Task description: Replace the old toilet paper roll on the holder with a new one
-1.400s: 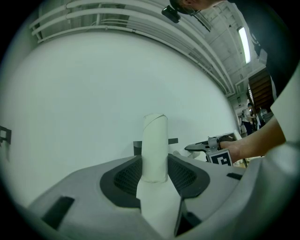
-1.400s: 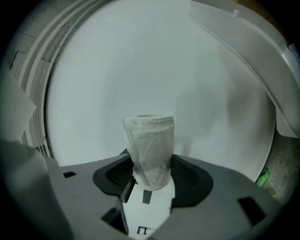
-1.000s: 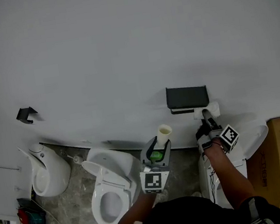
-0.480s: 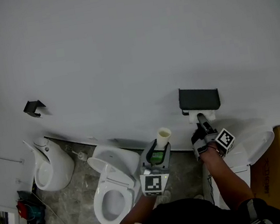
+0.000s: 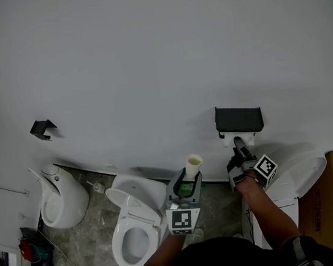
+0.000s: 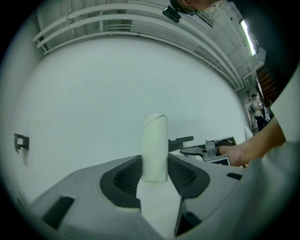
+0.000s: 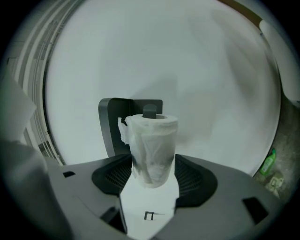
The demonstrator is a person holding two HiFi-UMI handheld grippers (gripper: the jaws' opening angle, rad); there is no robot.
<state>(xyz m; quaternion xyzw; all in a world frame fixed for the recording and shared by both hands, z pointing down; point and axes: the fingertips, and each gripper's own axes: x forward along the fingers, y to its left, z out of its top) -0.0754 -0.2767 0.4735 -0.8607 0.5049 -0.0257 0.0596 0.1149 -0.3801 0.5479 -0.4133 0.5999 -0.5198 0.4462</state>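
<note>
- Left gripper (image 5: 190,176), lower centre, pinches a bare tube (image 6: 155,147) — upright.
- Right gripper (image 5: 241,146) clamps the roll (image 7: 153,150) at the black holder (image 5: 239,119) — centre right.

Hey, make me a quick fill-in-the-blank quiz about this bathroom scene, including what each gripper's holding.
The left gripper grips a cardboard tube with ____ paper left on it.
The right gripper grips a toilet paper roll at the ____ holder.
In the head view, the toilet lies to the ____ of the holder.
Missing words: no; black; left.
</note>
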